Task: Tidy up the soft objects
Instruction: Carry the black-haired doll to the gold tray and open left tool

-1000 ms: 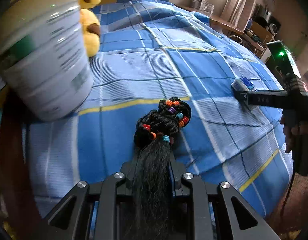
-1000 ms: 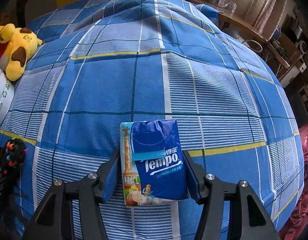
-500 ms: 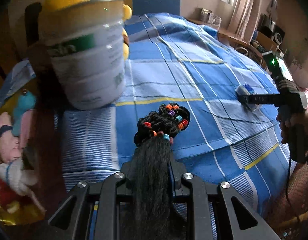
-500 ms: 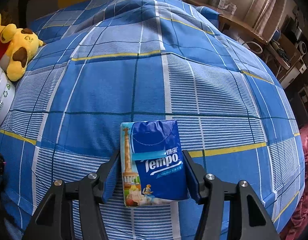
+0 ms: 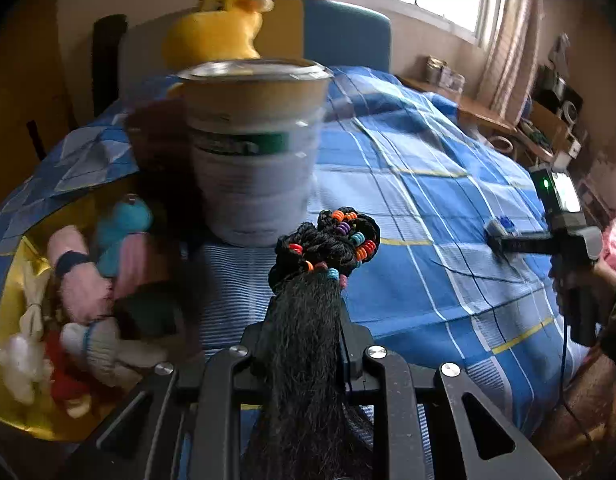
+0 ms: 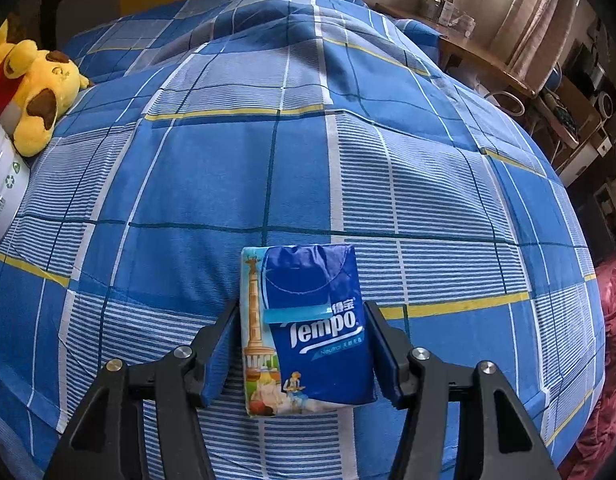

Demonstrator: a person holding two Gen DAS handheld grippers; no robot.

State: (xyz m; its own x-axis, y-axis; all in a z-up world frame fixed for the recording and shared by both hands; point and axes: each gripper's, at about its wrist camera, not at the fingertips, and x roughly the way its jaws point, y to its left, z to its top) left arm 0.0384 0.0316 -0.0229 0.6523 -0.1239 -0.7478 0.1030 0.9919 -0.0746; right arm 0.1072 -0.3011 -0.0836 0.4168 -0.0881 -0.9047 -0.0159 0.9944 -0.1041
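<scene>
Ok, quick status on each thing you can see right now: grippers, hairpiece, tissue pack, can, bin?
left gripper: shut on the black hairpiece, held above the bed
right gripper: jaws around the tissue pack, small gaps visible, pack lying flat on the blue plaid quilt
white can: upright, lid on
yellow bin: open, holding soft toys
yellow plush: lying on the quilt
</scene>
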